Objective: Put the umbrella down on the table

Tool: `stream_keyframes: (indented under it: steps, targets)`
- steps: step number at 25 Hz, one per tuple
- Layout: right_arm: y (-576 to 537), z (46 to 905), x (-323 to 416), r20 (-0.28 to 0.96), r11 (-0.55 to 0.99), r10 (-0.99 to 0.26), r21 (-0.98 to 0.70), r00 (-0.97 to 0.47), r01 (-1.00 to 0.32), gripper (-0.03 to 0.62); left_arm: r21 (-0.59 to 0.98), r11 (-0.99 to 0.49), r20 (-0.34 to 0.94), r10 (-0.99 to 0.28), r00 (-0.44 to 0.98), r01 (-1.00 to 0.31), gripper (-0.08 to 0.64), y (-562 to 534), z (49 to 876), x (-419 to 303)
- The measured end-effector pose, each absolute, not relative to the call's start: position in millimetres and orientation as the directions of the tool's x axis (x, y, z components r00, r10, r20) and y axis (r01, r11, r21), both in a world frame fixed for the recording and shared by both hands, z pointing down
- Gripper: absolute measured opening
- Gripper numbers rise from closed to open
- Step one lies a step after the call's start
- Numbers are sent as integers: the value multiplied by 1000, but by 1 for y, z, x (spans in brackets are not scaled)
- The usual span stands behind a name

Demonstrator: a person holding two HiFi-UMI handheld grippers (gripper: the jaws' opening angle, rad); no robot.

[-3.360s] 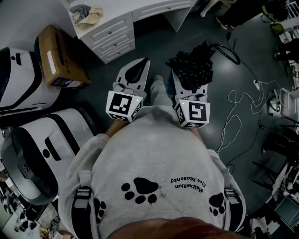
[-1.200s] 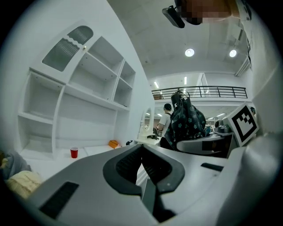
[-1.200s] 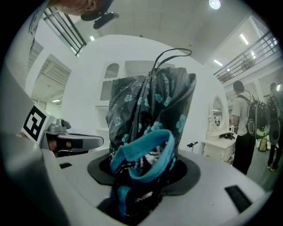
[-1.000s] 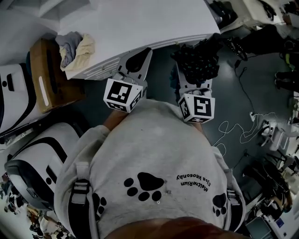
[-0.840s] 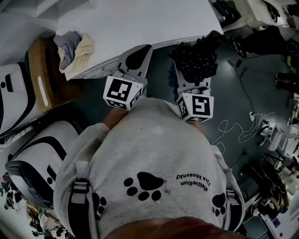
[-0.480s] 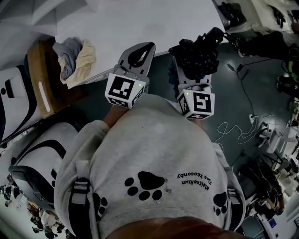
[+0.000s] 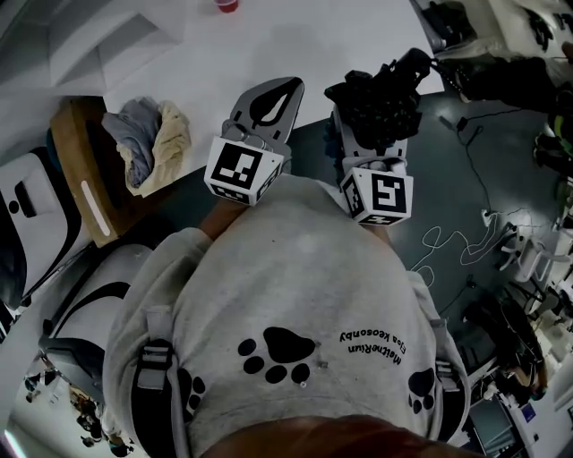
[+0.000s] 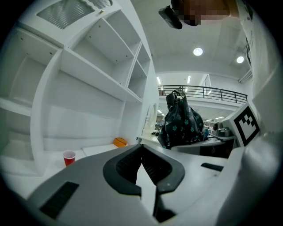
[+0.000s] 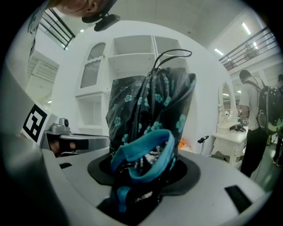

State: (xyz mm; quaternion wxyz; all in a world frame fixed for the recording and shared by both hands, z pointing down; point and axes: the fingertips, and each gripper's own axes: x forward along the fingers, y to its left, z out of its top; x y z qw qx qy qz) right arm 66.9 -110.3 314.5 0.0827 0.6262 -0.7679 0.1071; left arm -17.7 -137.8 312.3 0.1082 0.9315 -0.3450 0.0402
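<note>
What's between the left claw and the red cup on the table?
Nothing. In the head view, only bare white table separates the left claw from the red cup.

Crumpled grey and cream cloths just beside a brown cardboard box; white cables loose on the dark floor.

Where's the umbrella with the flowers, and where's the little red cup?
umbrella (image 9: 148, 106), right gripper view, on its dark flowered fabric.
red cup (image 8: 68, 159), left gripper view, on the cup's side wall.
</note>
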Motion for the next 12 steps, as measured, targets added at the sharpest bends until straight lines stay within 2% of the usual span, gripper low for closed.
stream_keyframes:
  steps: [6, 12]
  targets:
    - [-139, 325, 73, 277, 143, -948, -68, -157, -987, 268, 199, -768, 165, -587, 793, -609, 17, -165, 321, -12]
    - [-156, 338, 76, 318, 155, -933, -69, -169, -986, 268, 217, -755, 187, -590, 785, -619, 17, -180, 330, -10]
